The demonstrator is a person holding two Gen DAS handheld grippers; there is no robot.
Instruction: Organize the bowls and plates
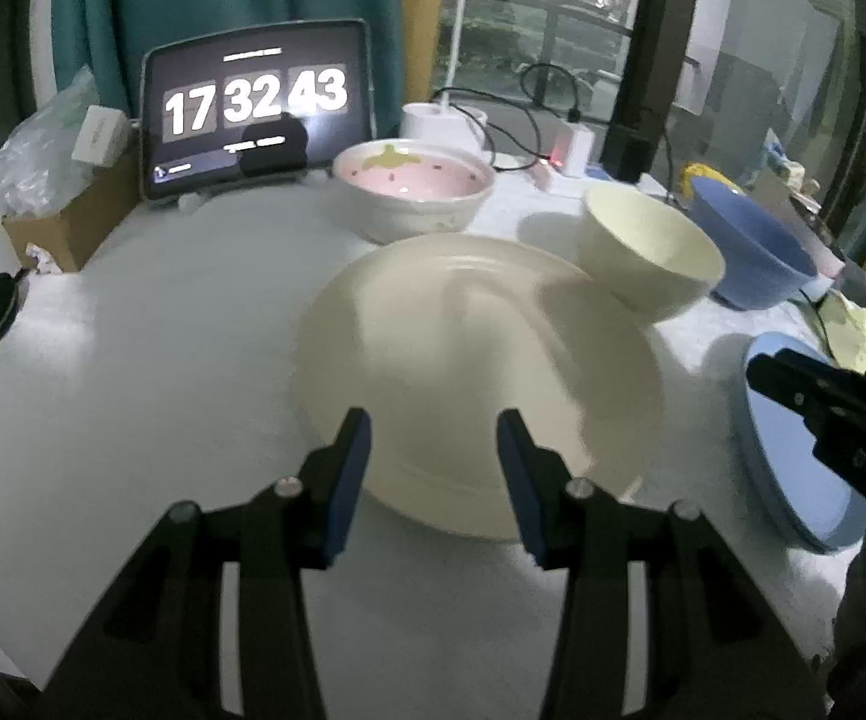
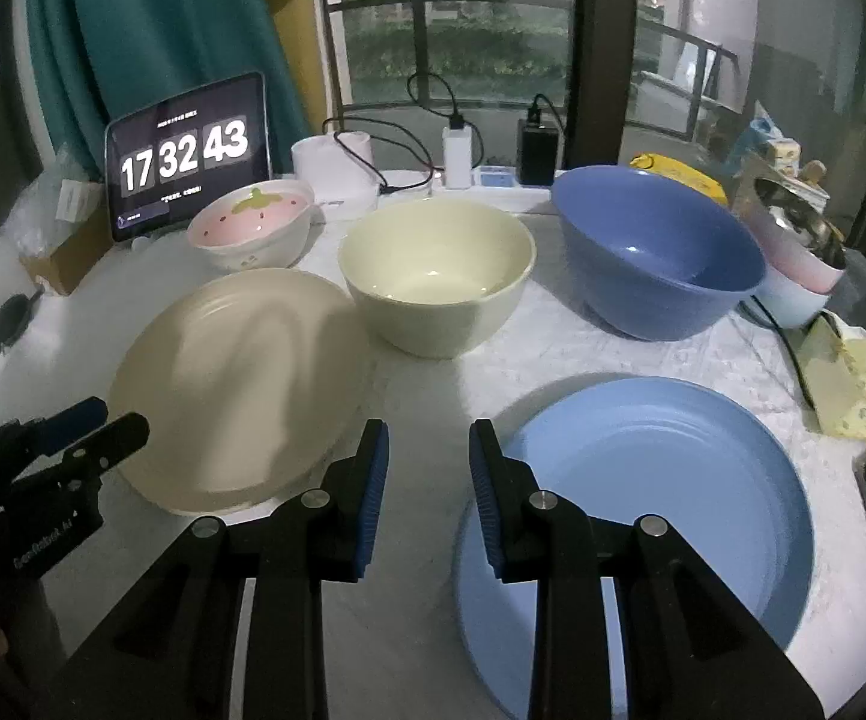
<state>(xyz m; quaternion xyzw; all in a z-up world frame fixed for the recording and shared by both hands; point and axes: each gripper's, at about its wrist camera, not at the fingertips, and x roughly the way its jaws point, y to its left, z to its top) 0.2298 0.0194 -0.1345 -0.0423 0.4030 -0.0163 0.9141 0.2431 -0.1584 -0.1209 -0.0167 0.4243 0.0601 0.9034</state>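
A cream plate (image 1: 475, 372) (image 2: 240, 384) lies on the white table. Behind it stand a cream bowl (image 1: 649, 252) (image 2: 436, 276), a pink strawberry bowl (image 1: 414, 189) (image 2: 249, 231) and a dark blue bowl (image 1: 751, 252) (image 2: 655, 252). A light blue plate (image 1: 793, 456) (image 2: 649, 504) lies at the right. My left gripper (image 1: 433, 468) is open and empty over the near edge of the cream plate; it also shows in the right wrist view (image 2: 102, 426). My right gripper (image 2: 426, 468) is open and empty, between the two plates, beside the blue plate's left edge.
A tablet clock (image 1: 255, 108) (image 2: 186, 156) stands at the back left beside a cardboard box (image 1: 66, 222). Chargers and cables (image 2: 457, 150) lie at the back. Stacked cups (image 2: 799, 282) and yellow wrapping (image 2: 853, 384) crowd the right edge.
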